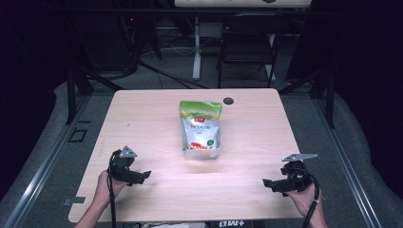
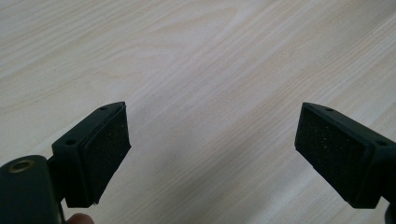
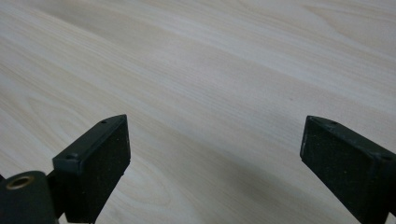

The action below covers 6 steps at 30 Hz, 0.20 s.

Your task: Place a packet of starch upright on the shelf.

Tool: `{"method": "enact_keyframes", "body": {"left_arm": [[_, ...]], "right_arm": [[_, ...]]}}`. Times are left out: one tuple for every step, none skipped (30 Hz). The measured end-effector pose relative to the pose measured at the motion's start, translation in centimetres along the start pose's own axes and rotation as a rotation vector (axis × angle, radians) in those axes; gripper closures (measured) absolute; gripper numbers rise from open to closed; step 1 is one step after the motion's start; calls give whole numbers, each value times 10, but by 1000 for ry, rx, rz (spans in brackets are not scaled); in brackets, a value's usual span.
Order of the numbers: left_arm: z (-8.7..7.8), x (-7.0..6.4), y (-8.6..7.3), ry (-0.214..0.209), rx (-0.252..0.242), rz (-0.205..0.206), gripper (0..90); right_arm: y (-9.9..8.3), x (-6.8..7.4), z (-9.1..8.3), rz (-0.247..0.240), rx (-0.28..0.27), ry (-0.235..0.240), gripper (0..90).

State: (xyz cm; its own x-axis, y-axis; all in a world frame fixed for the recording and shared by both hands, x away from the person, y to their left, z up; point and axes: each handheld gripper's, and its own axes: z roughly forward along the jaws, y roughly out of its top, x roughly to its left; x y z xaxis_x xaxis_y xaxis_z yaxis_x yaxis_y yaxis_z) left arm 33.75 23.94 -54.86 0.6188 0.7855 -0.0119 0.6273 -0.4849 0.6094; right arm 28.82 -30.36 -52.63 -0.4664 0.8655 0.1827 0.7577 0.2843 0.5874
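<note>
Both hand-held grippers, left gripper (image 1: pixel 142 175) and right gripper (image 1: pixel 267 182), are resting released and empty near the pale wooden table's (image 1: pixel 142 118) front corners, the green-and-white pouch (image 1: pixel 200 124) is standing mid-table in a clear tub (image 1: pixel 202 153), likely tipping if nudged; a small black disc (image 1: pixel 228 100) is lying just beyond, nothing obstructing.

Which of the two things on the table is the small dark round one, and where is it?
The black disc, near the table's far edge, just right of the green-and-white bag. The bag is far larger, colourful, and stands in a clear container.
</note>
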Motion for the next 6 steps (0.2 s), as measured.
{"method": "enact_keyframes", "body": {"left_arm": [[0, 0, 0, -3, 3, 0, 99], [0, 0, 0, -1, 2, -1, 99], [0, 0, 0, 0, 0, 0, 99], [0, 0, 0, -4, 4, 1, 99], [0, 0, 0, -4, 4, 2, 99], [0, 0, 0, -4, 3, 3, 99]], "right_arm": [[-2, -1, 0, -6, 3, -4, 79], [-3, -1, 0, -3, -3, 0, 81], [-4, -1, 0, -5, -9, 5, 82], [-4, -1, -1, -12, -16, 6, 87], [-3, 0, -1, -20, -30, 12, 96], [-3, 0, -1, -23, -32, 22, 100]]}}
